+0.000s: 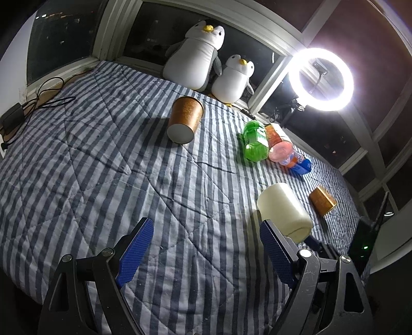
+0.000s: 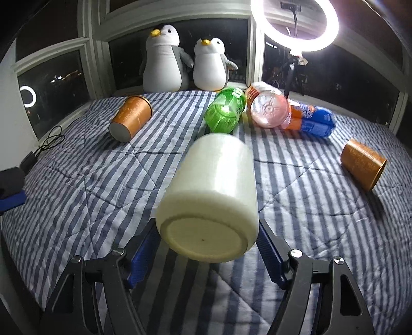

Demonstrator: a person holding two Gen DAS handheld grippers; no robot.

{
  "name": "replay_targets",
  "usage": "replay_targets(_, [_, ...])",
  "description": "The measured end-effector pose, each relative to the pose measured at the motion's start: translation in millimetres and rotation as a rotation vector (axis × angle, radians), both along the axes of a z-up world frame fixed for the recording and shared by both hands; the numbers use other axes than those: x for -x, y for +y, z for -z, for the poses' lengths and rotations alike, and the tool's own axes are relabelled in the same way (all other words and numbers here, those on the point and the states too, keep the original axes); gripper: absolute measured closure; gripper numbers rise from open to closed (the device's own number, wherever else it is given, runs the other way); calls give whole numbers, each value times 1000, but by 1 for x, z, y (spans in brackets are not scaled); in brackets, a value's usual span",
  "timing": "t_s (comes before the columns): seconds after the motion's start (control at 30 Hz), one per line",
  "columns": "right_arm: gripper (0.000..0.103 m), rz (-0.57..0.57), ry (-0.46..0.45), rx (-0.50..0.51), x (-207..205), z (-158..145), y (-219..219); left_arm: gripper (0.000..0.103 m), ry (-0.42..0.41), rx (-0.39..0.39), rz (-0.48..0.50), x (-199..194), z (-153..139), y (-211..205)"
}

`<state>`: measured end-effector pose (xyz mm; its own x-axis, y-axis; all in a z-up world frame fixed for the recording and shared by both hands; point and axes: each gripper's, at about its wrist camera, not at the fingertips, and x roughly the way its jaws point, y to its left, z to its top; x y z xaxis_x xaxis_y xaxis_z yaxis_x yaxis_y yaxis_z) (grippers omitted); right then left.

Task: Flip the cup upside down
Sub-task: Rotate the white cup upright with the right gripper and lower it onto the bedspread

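A white cup (image 2: 213, 195) is held on its side between the blue pads of my right gripper (image 2: 206, 255), its flat base toward the camera, above the striped quilt (image 2: 77, 180). It also shows in the left wrist view (image 1: 283, 208), beside my right gripper's finger. My left gripper (image 1: 206, 247) is open and empty over the quilt (image 1: 103, 167). Two copper cups lie on their sides: one far left (image 2: 130, 117) (image 1: 184, 119), one at the right (image 2: 363, 163) (image 1: 322, 199).
A green bottle (image 2: 225, 109) and orange-and-blue bottles (image 2: 291, 113) lie at the back of the quilt. Two plush penguins (image 2: 164, 59) stand by the window. A ring light (image 2: 294, 24) shines at the back right. Cables and a charger (image 1: 15, 116) lie at the left edge.
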<state>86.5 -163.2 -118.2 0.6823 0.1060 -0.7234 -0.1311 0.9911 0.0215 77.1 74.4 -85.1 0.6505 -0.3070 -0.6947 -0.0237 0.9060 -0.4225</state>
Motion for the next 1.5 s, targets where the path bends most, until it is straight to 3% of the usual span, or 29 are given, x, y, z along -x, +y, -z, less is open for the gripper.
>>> replay_targets(0.37, [33, -29, -51, 14, 5, -21, -14, 16, -76, -114, 65, 17, -10, -36])
replay_targets(0.7, [33, -34, -46, -33, -2, -29, -26, 16, -132, -213, 104, 27, -16, -60])
replay_targets(1.07, [34, -36, -40, -65, -21, -31, -32, 16, -138, -239, 101, 25, -17, -61])
replay_targets(1.5, [33, -26, -58, -91, -7, -26, -37, 16, -128, -233, 109, 22, -13, -62])
